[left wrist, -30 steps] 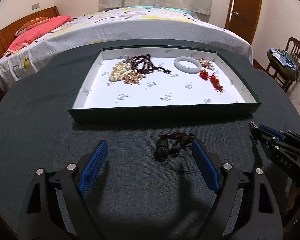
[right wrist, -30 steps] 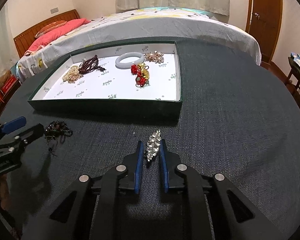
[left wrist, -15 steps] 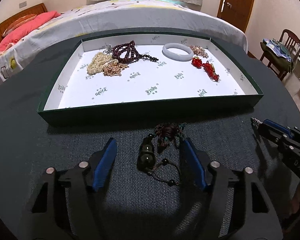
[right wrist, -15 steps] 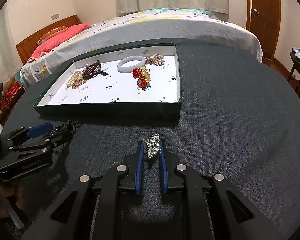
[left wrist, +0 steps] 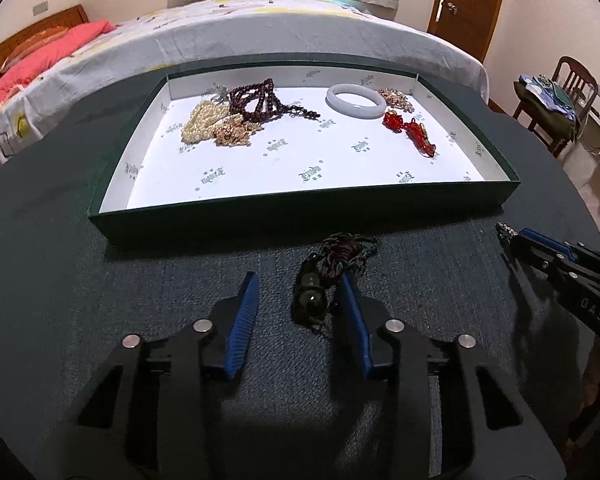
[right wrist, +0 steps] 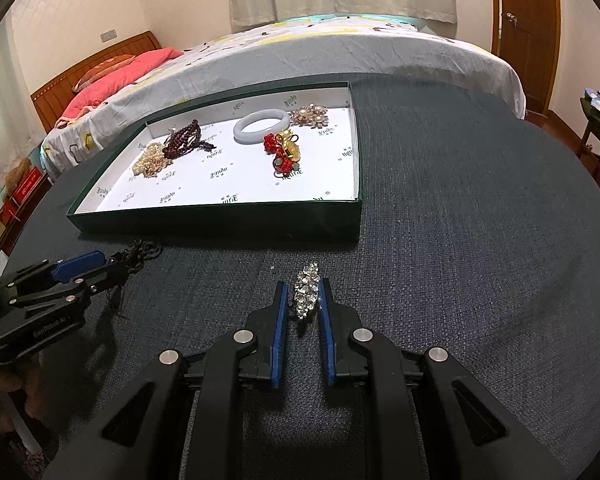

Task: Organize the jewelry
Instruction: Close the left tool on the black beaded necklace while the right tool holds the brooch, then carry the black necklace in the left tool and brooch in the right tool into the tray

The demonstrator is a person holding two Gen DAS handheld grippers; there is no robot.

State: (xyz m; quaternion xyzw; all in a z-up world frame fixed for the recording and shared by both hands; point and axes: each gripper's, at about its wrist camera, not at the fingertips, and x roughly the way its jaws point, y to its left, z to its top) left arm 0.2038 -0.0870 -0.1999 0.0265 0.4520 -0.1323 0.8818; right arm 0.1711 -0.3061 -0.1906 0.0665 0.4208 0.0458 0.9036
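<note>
A dark bead-and-cord pendant [left wrist: 324, 276] lies on the dark table cloth between the open fingers of my left gripper [left wrist: 300, 284], close against the right finger. My right gripper [right wrist: 303, 292] is shut on a crystal brooch [right wrist: 306, 292], low over the cloth. A green tray [left wrist: 300, 216] with a white lining holds a pearl pile [left wrist: 204, 124], dark red beads [left wrist: 260, 100], a white bangle [left wrist: 355, 100], a gold brooch [left wrist: 394, 98] and a red ornament [left wrist: 412, 132]. The right gripper also shows in the left wrist view [left wrist: 508, 236], and the left gripper in the right wrist view [right wrist: 112, 264].
The tray stands at the far side of the round table [right wrist: 480, 240]. A bed [right wrist: 340, 52] lies behind the table. A wooden chair [left wrist: 556, 104] with clothes stands at the right, and a door [left wrist: 472, 0] is beyond.
My left gripper has moved forward around the pendant and narrowed its opening. My right gripper stays shut on the brooch and has shifted slightly.
</note>
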